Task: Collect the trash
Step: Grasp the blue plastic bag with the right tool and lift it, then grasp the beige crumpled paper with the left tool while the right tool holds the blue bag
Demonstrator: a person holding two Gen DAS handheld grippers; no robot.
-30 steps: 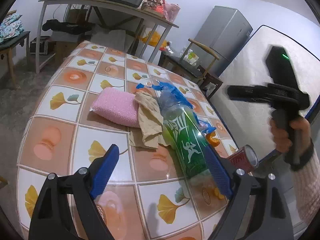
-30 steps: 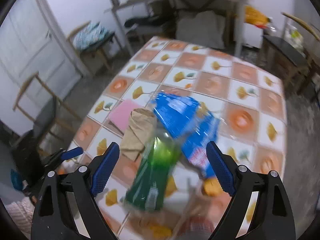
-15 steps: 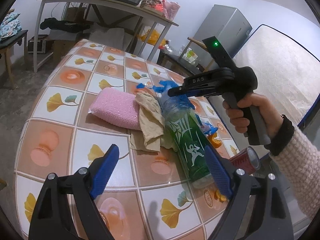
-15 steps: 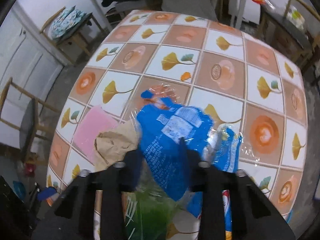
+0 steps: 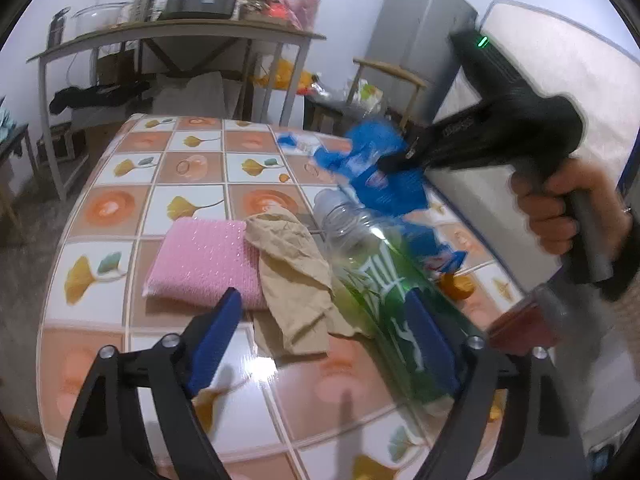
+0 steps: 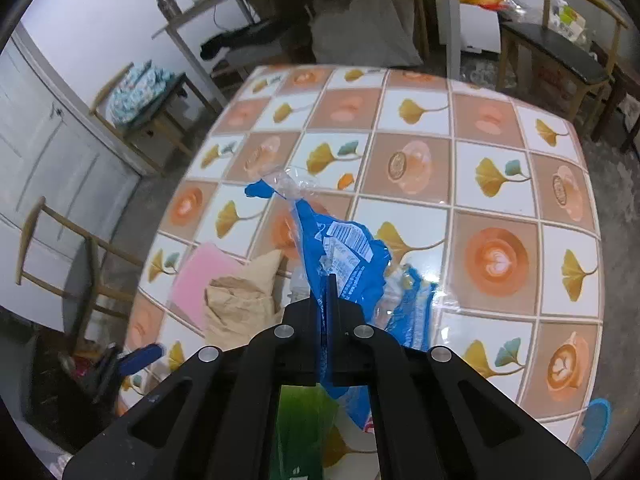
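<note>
On the tiled table lies a heap of trash: a green plastic bottle, crumpled brown paper, a pink sponge and a blue plastic wrapper. My right gripper is shut on the blue wrapper, which it pinches near one edge; the left wrist view shows the same grip from the side. My left gripper hovers low over the paper and the bottle. Its jaws are closing, with the paper between them and the pads touching nothing.
A red can and orange peel lie near the table's right edge. A mattress leans beside it, with a fridge behind. A long cluttered table and wooden chairs stand beyond the far end.
The right gripper came down onto the blue wrapper and shut on it, pulling it up from the heap. The left gripper moved closer to the bottle and paper.
</note>
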